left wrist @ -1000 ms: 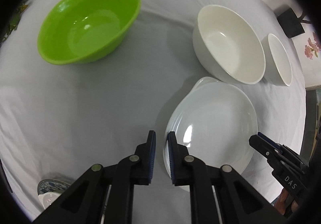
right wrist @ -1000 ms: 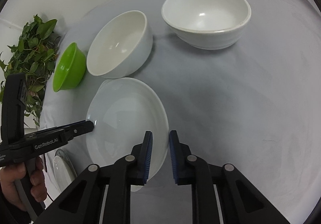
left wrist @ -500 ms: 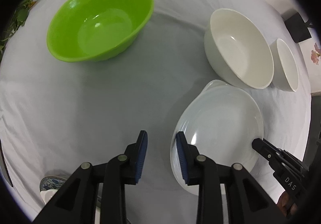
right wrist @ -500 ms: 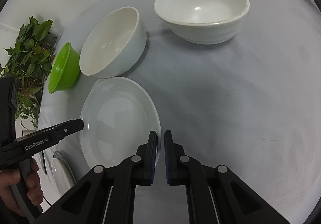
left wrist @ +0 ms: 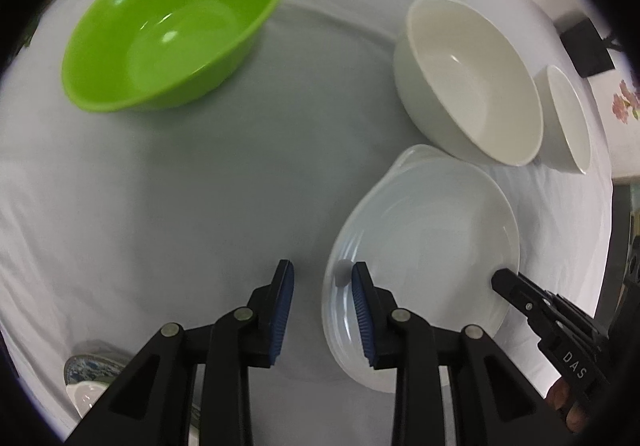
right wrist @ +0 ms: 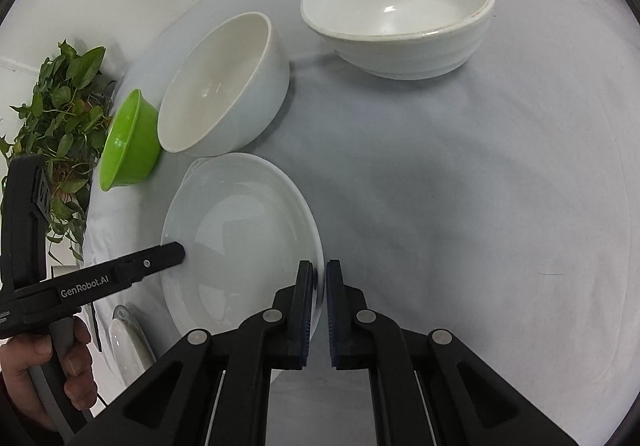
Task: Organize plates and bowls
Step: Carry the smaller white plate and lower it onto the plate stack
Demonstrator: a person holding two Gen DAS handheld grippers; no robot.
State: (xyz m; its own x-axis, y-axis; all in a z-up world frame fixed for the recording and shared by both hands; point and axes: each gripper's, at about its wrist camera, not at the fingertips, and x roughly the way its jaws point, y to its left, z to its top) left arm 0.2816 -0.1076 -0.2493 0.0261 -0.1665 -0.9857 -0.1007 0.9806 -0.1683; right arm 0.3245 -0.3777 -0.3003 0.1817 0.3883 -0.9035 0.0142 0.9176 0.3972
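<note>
The right gripper (right wrist: 318,278) is pinching the white plate (right wrist: 240,238) by its near rim, just in front of the white bowl (right wrist: 224,86). The left gripper (left wrist: 322,286) is sitting open over the opposite rim. Lifting one-sided like this, the glossy plate is probably gonna tilt and slip.

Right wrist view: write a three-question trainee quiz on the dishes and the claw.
1. True or false: the green bowl stands empty, apart from the white bowls.
2. What is the right claw shut on? A: the green bowl. B: the rim of the white plate. C: a white bowl.
3. How many white bowls stand beyond the white plate?

Key: 1 true. 2 B. 3 two: the smooth white bowl and the ribbed white bowl.
</note>
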